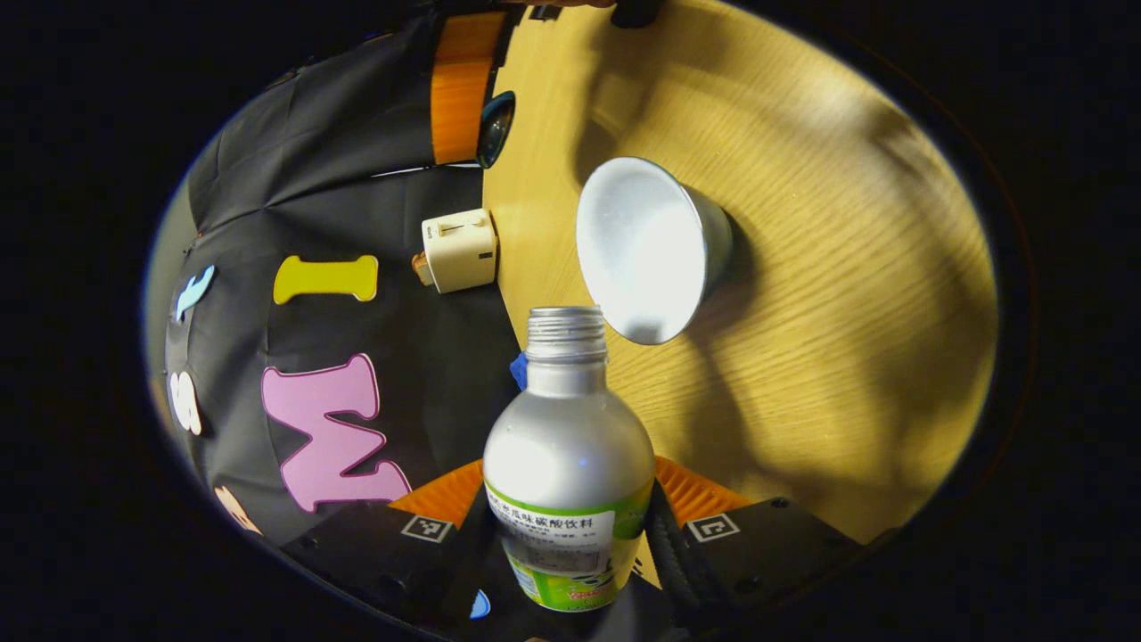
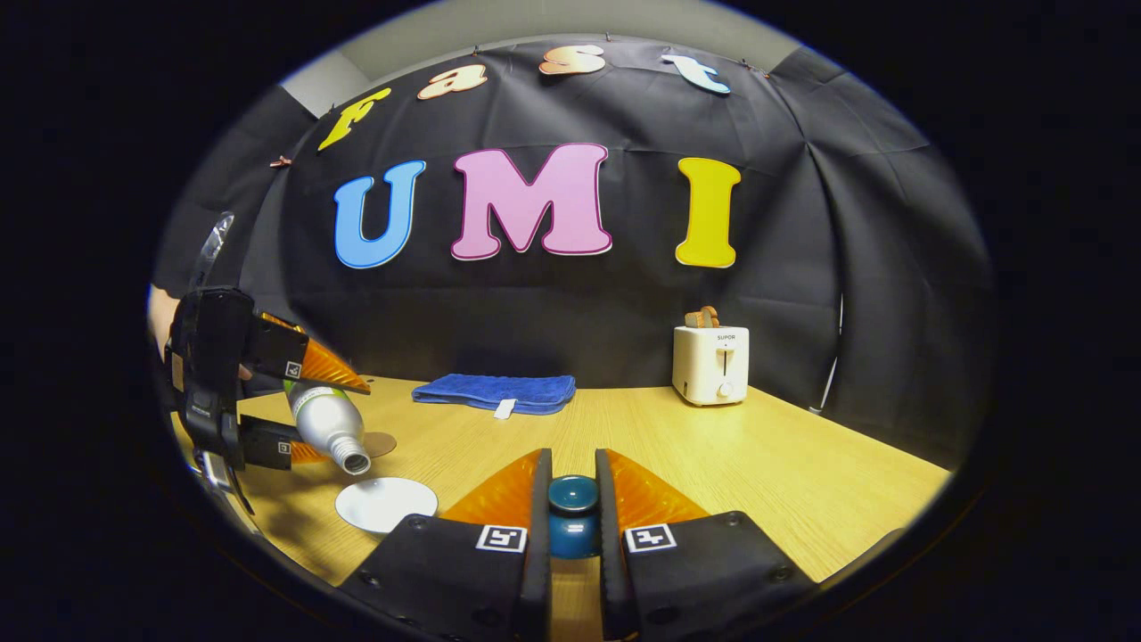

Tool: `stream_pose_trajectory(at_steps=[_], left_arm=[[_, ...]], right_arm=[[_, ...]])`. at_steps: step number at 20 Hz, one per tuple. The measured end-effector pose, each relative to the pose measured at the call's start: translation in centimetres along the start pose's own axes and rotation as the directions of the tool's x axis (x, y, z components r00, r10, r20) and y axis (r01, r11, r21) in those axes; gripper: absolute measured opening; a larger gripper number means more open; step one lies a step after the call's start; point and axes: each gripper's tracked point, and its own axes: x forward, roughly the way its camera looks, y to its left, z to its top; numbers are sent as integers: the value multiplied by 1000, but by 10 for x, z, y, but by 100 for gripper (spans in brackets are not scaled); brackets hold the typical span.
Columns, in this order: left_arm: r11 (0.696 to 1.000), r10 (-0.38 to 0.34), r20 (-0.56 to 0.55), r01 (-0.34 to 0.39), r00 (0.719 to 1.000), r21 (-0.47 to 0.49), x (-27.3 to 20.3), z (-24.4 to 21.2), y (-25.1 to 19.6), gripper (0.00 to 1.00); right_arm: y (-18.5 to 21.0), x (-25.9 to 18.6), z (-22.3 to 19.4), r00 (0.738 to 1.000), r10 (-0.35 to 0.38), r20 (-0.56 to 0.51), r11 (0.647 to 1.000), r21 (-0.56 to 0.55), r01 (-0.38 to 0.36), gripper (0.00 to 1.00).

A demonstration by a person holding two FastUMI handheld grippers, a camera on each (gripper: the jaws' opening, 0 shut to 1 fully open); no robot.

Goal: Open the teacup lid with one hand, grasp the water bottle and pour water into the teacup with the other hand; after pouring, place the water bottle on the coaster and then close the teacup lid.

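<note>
Two grippers working over the wooden table (image 2: pixel 713 446), left gripper (image 1: pixel 570 544) clamping the uncapped water bottle (image 1: pixel 568 464), tilting its mouth toward the open teacup (image 1: pixel 646 250), right gripper (image 2: pixel 572 508) pinching the teacup lid (image 2: pixel 572 495) aloft.

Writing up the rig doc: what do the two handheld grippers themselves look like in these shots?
Both share one build. The right gripper has two black blocky finger carriers, each with a small square black-and-white fiducial tag, leading into ribbed, wedge-shaped fingers. The left gripper matches; seen from the right gripper view, it has a chunky black body. No cables or sleeve can be made out.
</note>
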Motion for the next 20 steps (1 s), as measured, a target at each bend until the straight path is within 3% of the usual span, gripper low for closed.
stream_pose_trajectory(at_steps=[20], left_arm=[[957, 29, -54, -13, 998, 291, -4, -3, 14, 80]], right_arm=[[-1, 0, 0, 1000, 1, -1, 1000, -1, -1, 25]])
